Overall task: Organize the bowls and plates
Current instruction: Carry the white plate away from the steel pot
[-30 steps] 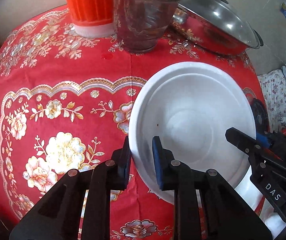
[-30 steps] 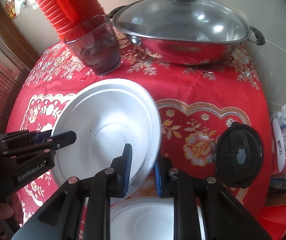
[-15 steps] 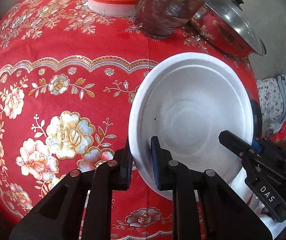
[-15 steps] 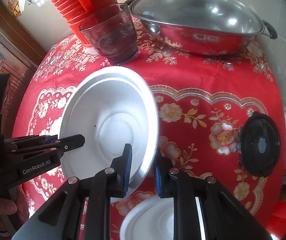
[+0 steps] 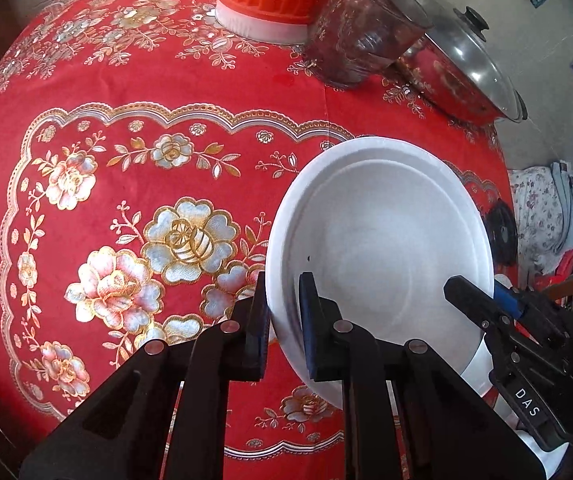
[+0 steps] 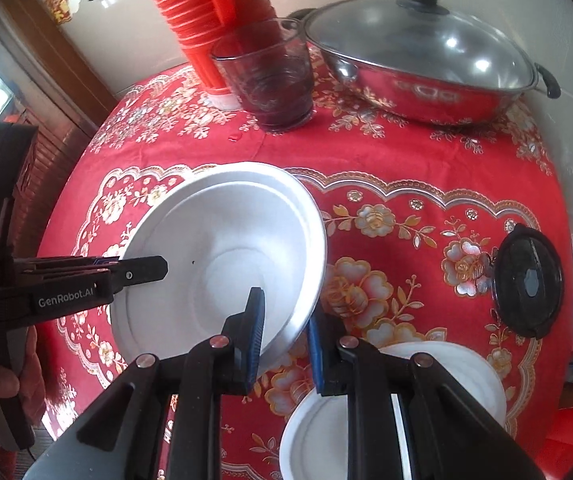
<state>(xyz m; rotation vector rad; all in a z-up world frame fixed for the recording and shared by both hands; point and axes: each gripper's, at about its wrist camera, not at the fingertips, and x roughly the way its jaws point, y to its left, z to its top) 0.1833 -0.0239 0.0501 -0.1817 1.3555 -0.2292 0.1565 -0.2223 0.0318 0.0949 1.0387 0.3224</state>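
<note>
Both my tools grip the white bowl [image 6: 222, 248] by opposite rims, left tool [image 5: 282, 320] and right tool [image 6: 284, 332] clamped, holding it tilted above the red-clothed surface [image 5: 126, 160].

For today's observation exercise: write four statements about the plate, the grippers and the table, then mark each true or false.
1. Both grippers grip the white round plate by its rim. True: left gripper, right gripper.
2. The steel wok has no lid. False: a glass lid covers it.
3. A dark glass tumbler stands beside the red ribbed stack. True.
4. The tablecloth is plain blue. False: it is red with gold flowers.
</note>
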